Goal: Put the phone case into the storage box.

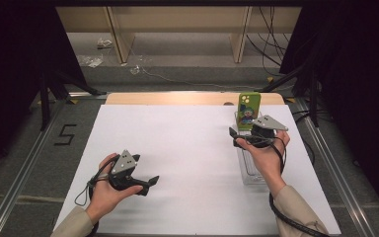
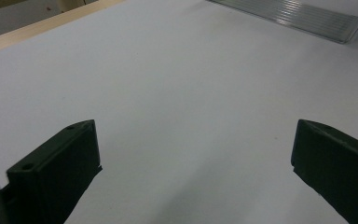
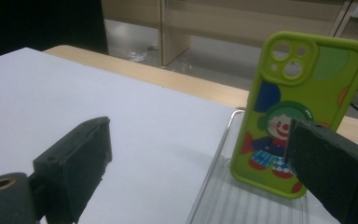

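Note:
A green phone case (image 3: 298, 112) printed with a clown stands upright at the far end of a clear ribbed rack (image 3: 223, 200). In the high view the phone case (image 1: 249, 109) rises just beyond my right gripper (image 1: 239, 136). My right gripper (image 3: 200, 172) is open; its right jaw is in front of the case's lower right corner and nothing is between the jaws. At the near left of the white table, my left gripper (image 1: 149, 185) rests low and open. Between the left gripper's (image 2: 193, 154) jaws lies bare white surface.
The clear rack (image 1: 250, 170) runs along the right side of the white sheet (image 1: 187, 143), under the right hand. A wooden table edge (image 1: 177, 98) shows at the back. Wooden furniture legs (image 1: 121, 39) and cables (image 1: 269, 44) are on the floor beyond.

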Tool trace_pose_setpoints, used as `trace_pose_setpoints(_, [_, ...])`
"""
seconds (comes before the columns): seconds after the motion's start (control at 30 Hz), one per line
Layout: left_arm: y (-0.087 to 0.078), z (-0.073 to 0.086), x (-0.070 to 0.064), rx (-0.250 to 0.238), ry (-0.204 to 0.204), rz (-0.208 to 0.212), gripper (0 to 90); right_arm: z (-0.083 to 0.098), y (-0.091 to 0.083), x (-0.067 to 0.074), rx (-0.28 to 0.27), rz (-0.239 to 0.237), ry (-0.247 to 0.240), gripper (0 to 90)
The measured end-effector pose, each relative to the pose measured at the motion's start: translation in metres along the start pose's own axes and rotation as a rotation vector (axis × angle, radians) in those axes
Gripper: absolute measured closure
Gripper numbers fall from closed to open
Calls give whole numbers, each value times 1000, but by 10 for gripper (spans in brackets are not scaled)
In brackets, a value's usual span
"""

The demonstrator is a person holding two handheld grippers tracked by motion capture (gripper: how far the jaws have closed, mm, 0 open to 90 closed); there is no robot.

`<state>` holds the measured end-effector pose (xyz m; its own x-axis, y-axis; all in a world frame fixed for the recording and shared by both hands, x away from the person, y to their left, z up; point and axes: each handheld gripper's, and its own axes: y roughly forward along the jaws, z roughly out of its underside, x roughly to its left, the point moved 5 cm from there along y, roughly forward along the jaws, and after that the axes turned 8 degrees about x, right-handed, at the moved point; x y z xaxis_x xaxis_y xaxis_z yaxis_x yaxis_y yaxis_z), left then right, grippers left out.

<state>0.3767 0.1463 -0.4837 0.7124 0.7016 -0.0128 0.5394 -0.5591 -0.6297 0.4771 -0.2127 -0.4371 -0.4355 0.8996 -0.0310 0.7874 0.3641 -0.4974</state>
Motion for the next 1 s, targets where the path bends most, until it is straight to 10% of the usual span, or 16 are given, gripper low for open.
trace_pose_setpoints(1.0, [0, 0, 0, 1, 1, -2, 7, 4, -16, 26, 1, -74, -72, 108])
